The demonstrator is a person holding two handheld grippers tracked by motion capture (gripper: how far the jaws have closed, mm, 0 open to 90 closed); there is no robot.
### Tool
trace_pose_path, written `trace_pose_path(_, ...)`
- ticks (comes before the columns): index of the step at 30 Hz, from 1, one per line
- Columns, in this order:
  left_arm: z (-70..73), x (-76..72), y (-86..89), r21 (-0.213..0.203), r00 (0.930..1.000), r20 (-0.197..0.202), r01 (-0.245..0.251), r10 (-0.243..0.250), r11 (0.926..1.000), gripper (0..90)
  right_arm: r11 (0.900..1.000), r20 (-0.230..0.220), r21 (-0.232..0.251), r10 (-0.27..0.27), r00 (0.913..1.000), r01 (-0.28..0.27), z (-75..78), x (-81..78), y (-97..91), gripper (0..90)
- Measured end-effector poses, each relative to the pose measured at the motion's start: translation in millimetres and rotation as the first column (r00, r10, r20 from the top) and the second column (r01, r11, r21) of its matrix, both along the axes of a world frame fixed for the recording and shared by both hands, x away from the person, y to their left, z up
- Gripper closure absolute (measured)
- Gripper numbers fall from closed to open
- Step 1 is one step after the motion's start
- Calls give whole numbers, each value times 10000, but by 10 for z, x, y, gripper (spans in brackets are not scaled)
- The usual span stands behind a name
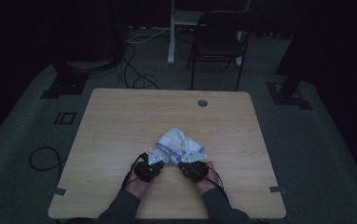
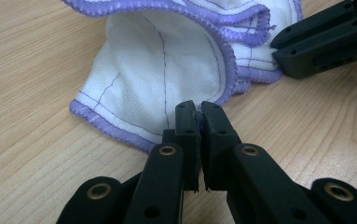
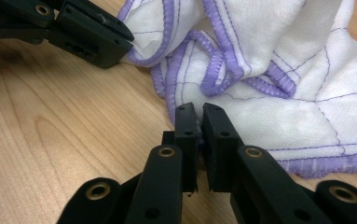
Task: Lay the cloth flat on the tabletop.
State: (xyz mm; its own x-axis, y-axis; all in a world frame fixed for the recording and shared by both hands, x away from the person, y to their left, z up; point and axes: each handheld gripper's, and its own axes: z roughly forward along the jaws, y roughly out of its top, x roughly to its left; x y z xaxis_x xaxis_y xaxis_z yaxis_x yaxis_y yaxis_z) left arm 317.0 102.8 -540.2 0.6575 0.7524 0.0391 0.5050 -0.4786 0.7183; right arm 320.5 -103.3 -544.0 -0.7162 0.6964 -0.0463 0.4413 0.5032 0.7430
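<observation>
A white cloth (image 1: 178, 142) with purple stitched hems lies crumpled on the wooden table (image 1: 120, 121), near its front middle. My left gripper (image 1: 163, 157) sits at the cloth's near left edge. In the left gripper view its jaws (image 2: 199, 109) are closed together, with the purple hem (image 2: 120, 130) pinched at their tips. My right gripper (image 1: 182, 163) is at the near right edge. Its jaws (image 3: 199, 112) are closed on the hem where the cloth (image 3: 278, 112) meets the table. Each gripper view also shows the other gripper's tip against the cloth.
A round cable hole (image 1: 202, 102) is set in the table near its far edge. Beyond the table stand a dark chair (image 1: 218, 42) and a white post (image 1: 171, 32), with cables (image 1: 134, 74) on the floor. The person's sleeves (image 1: 120, 207) enter at the front edge.
</observation>
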Motion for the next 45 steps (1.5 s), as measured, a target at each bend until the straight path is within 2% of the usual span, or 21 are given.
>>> trace_pose_path(5, 13, -11, 0, 25, 10000, 8, 11, -11, 10000, 872, 10000, 199, 46, -89, 9998, 88, 29, -16, -15, 870)
trace_pose_path(13, 84, -32, 6, -60, 9997, 217, 79, -78, 10000, 873, 9985, 382, 299, -460, 9982, 449, 107, 18, -140, 870)
trace_pose_path(14, 133, -37, 24, -101, 9994, 354, 42, -38, 9999, 873, 9976, 427, 361, -606, 9973, 590, 136, 28, -177, 870)
trace_pose_path(24, 307, -20, 143, -498, 9968, 726, -287, 323, 9983, 874, 9942, 740, 435, -1019, 9920, 989, 256, 76, -329, 871)
trace_pose_path(33, 462, 34, 331, -832, 9904, 1038, -829, 913, 9931, 874, 9865, 1066, 542, -1598, 9814, 1548, 412, 151, -548, 872)
trace_pose_path(45, 535, 120, 503, -1131, 9869, 908, -1225, 1331, 9860, 873, 9741, 1268, 737, -2215, 9669, 2135, 516, 213, -799, 873)
